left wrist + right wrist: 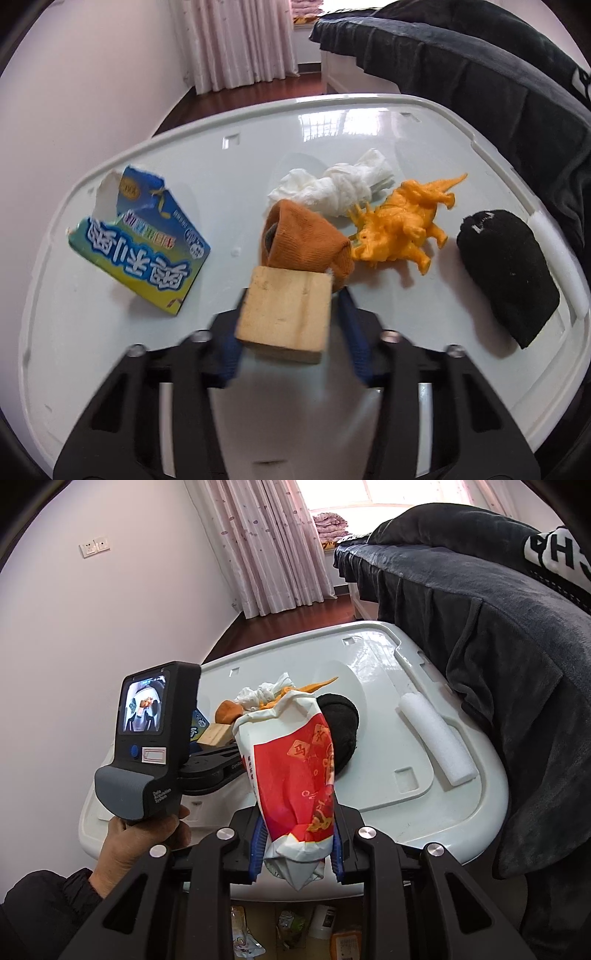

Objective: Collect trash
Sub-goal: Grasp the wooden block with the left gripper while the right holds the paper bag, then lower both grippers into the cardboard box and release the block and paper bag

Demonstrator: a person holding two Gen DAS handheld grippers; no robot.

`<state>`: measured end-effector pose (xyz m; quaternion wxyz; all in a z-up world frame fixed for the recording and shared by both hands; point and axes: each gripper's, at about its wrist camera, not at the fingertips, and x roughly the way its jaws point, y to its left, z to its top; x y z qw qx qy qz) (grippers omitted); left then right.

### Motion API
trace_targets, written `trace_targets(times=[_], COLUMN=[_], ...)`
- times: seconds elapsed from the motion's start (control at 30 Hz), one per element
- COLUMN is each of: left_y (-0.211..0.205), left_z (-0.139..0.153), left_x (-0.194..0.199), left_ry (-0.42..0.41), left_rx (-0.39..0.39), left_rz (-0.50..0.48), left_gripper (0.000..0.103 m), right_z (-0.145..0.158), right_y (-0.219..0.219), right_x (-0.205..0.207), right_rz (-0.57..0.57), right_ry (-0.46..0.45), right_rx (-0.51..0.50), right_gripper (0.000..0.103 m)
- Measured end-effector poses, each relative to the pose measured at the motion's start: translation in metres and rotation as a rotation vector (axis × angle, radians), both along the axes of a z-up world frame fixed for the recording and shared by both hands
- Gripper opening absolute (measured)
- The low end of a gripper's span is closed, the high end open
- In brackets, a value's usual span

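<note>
- Two grips in hand: left gripper clamped on the wooden block, right gripper pinched on the red-and-white bag near its lower end, bag mouth pointing up and away.
- Best done by keeping the bag mouth upright and wide, then carrying the block clear of the orange sock touching its far side, so nothing drags along.
- Worth squeezing firmly; block sits slightly skewed between the blue pads.
- Left hand wrapped round the handle at near left, gripper angled down over the white lid.
- Farther out: torn snack box at left, crumpled tissue beyond the sock, orange dinosaur just right, black sock far right.
</note>
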<state>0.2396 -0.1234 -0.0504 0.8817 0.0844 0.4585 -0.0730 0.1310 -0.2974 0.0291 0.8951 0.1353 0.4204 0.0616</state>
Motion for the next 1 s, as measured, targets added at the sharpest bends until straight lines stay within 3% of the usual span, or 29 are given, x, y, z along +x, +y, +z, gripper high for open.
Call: trace_targets(times=[0.73,1.0], left_y=[0.015,0.034], left_z=[0.011,0.043], left_x=[-0.028,-0.084], left_ry=[-0.015,-0.061], left_rx=[0.012,0.005], left_rz=[0.055,0.072], left_gripper=[0.035,0.035], right_z=[-0.005,-0.007], right_y=[-0.002,0.004], right_x=[0.004,0.002], right_rz=[-0.008,0.02], right_ry=[0.006,-0.002], right_rx=[0.006,0.004], right_gripper=[0.028,0.028])
